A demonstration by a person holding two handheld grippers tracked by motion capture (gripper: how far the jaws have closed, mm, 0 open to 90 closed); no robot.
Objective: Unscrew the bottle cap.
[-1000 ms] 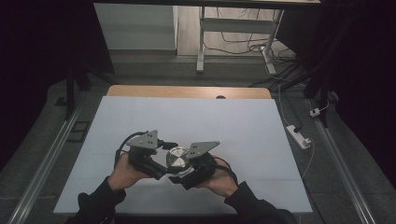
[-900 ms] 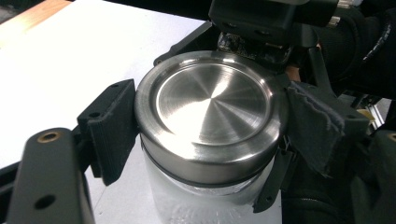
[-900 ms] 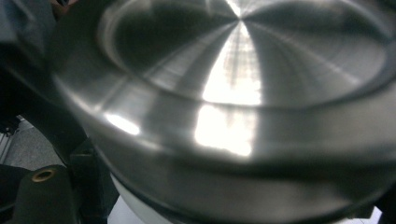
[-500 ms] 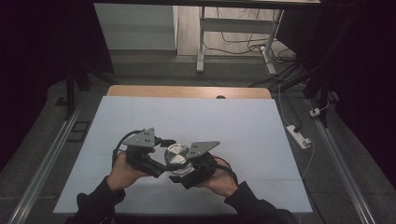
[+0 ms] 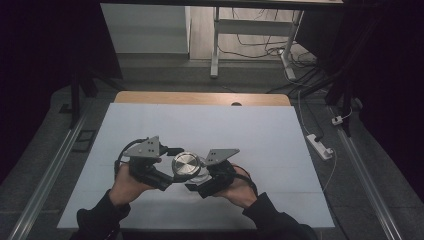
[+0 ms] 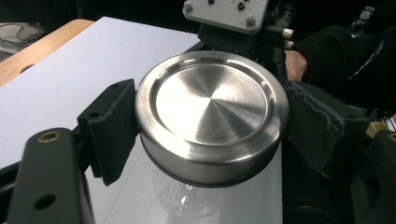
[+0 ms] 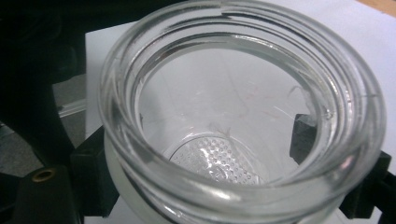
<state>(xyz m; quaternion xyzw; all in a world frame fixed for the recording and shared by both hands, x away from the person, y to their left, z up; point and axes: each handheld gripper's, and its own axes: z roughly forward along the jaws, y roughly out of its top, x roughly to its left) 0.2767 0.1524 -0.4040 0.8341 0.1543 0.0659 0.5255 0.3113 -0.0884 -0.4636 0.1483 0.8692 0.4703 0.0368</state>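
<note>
A round steel lid (image 5: 186,164) is clamped by its rim in my left gripper (image 5: 175,167), which is shut on it; the left gripper view has the lid (image 6: 212,105) between the black pads (image 6: 112,126). Just under the lid a clear glass jar (image 6: 187,200) shows. My right gripper (image 5: 197,178) is shut on that jar. The right gripper view looks into the jar's open threaded mouth (image 7: 224,107), with my right gripper's (image 7: 201,158) pads pressing on both sides below the rim. The two hands hold the grippers close together over the near middle of the white table (image 5: 250,130).
A wooden strip (image 5: 200,98) runs along the table's far edge. A white power strip (image 5: 320,146) with its cable lies on the floor to the right. Metal rails (image 5: 55,165) flank the table, and a desk frame (image 5: 216,45) stands beyond it.
The left gripper's grey top plate has shifted slightly to the left. The lid, the jar and the right gripper stay where they were.
</note>
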